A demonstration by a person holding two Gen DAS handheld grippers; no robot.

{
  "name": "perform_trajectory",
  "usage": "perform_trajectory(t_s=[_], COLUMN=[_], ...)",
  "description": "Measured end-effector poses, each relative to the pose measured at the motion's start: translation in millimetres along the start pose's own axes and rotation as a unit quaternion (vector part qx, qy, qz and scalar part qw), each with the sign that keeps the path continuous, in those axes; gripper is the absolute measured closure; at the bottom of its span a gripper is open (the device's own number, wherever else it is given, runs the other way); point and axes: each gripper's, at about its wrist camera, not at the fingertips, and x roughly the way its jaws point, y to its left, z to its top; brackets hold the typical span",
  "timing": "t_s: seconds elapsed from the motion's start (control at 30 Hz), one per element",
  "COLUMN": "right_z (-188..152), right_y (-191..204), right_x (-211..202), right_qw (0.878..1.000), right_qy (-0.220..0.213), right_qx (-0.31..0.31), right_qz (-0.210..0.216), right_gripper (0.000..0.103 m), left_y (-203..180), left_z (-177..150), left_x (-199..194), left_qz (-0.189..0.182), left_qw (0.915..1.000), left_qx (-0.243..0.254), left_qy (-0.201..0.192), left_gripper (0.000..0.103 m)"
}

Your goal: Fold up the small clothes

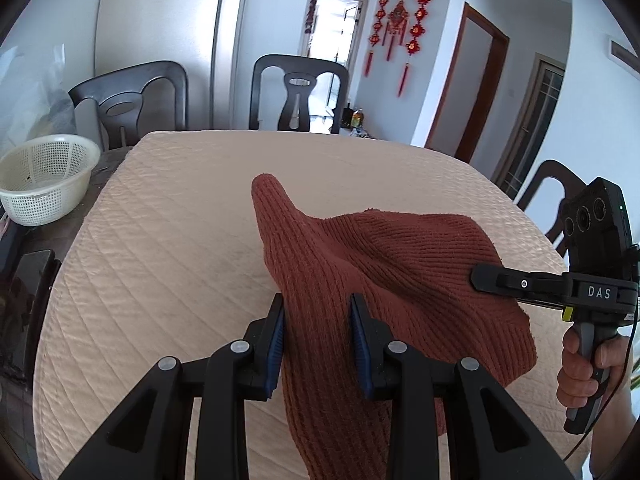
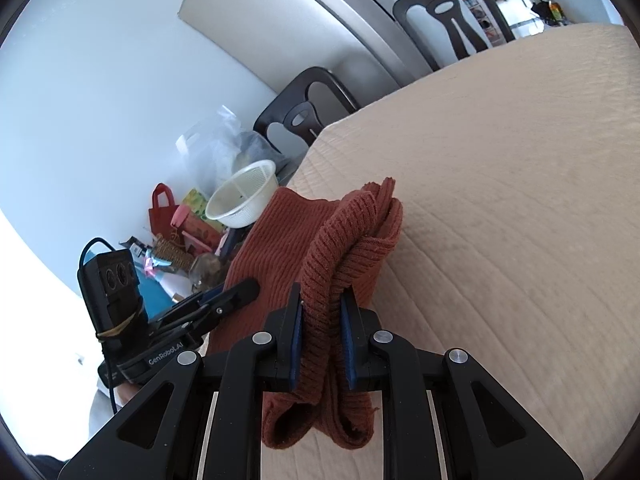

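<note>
I had both the left gripper point(image 1: 316, 344) and right gripper point(image 2: 320, 340) clenched on the rust ribbed knit garment point(image 1: 384, 264), lifted above the quilted table cover point(image 1: 168, 216); soft, limp, best gripped along its edges.

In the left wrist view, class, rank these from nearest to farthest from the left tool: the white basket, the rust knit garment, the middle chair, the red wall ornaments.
1. Rust knit garment: between the left tool's fingers.
2. White basket: far left, off the quilted cover.
3. Middle chair: behind the table's far edge.
4. Red wall ornaments: back wall, upper right.
</note>
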Motion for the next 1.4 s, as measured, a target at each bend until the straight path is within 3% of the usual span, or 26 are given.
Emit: perform_trajectory(t_s=[0.2, 0.33, 0.47, 0.57, 0.7, 0.77, 0.83, 1.0, 1.1, 1.2, 1.3, 1.4], right_z=[0.8, -1.8, 3.2, 0.9, -21.2, -34.5, -41.2, -43.1, -37.9, -20.9, -0.5, 14.2], right_y=[-28.3, -35.7, -14.5, 9.7, 36.4, 35.4, 29.2, 29.8, 30.0, 33.7, 30.6, 13.3], right_x=[27.5, 22.1, 5.8, -2.4, 7.1, 16.2, 20.6, 18.8, 15.0, 12.7, 20.8, 41.7], right_qw=[0.999, 0.997, 0.996, 0.994, 0.985, 0.976, 0.97, 0.967, 0.969, 0.972, 0.975, 0.978], right_qy=[0.028, 0.037, 0.017, 0.01, 0.049, 0.07, 0.073, 0.072, 0.072, 0.043, 0.017, 0.023], right_qx=[0.026, 0.032, -0.009, -0.055, -0.125, -0.152, -0.165, -0.175, -0.167, -0.153, -0.138, -0.114], right_qz=[-0.034, -0.052, -0.092, -0.094, -0.108, -0.138, -0.161, -0.169, -0.167, -0.173, -0.171, -0.176], right_gripper=[0.084, 0.079, 0.079, 0.079, 0.08, 0.086, 0.087, 0.087, 0.087, 0.087, 0.087, 0.087], left_y=[29.9, 36.7, 27.1, 20.0, 14.1, 12.6, 11.6, 13.2, 14.7, 12.4, 12.2, 10.9], left_z=[-19.8, -25.4, -24.7, -23.3, -33.4, -40.5, -45.6, -41.1, -31.5, -12.8, 2.2, 4.7], left_x=[33.1, 20.5, -6.5, -20.3, -16.7, -9.3, -6.8, -6.8, -10.9, -6.5, 12.8, 38.1], left_qz=[0.02, 0.003, 0.014, 0.007, 0.0, 0.009, 0.019, 0.019, 0.017, 0.026, 0.03, 0.039], left_qw=[0.9985, 0.9983, 0.999, 0.9992, 0.9996, 0.9996, 0.9996, 0.9995, 0.9995, 0.9994, 0.9992, 0.9989], left_qx=[-0.026, -0.05, -0.043, -0.036, -0.029, -0.024, -0.016, -0.022, -0.027, -0.023, -0.026, -0.017], left_qy=[0.043, 0.031, 0.002, -0.015, 0.003, 0.013, 0.009, 0.012, 0.006, -0.009, -0.001, 0.02], left_gripper=[0.068, 0.065, 0.066, 0.066, 0.066, 0.066, 0.065, 0.065, 0.065, 0.065, 0.065, 0.065])
